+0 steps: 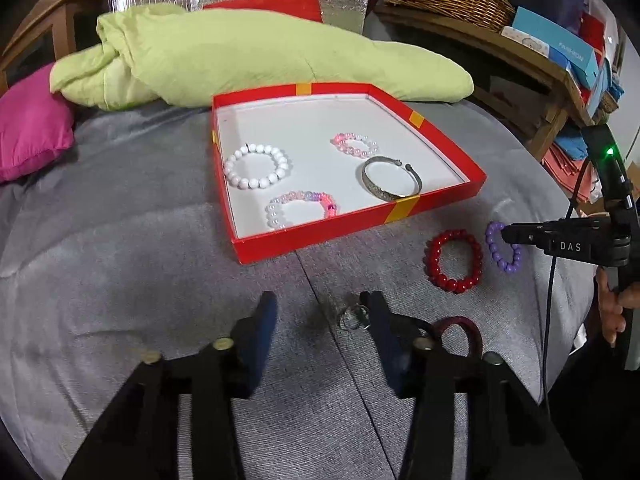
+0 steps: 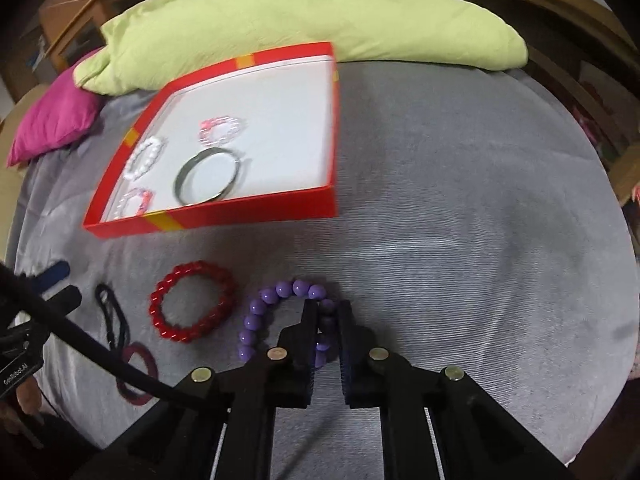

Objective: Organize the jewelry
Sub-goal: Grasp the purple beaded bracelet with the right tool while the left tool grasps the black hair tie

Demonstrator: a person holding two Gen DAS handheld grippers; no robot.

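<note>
The right gripper [image 2: 326, 312] is clenching the purple bead bracelet [image 2: 276, 316], ready for the red cardboard box [image 1: 360, 224]; the left gripper [image 1: 320, 312] is hanging released over small rings [image 1: 352, 314].

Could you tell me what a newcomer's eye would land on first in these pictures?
Probably the red box at the centre of the grey cover, holding four bracelets. Next, the right gripper shut on the purple bead bracelet, just right of the red bead bracelet in front of the box.
</note>
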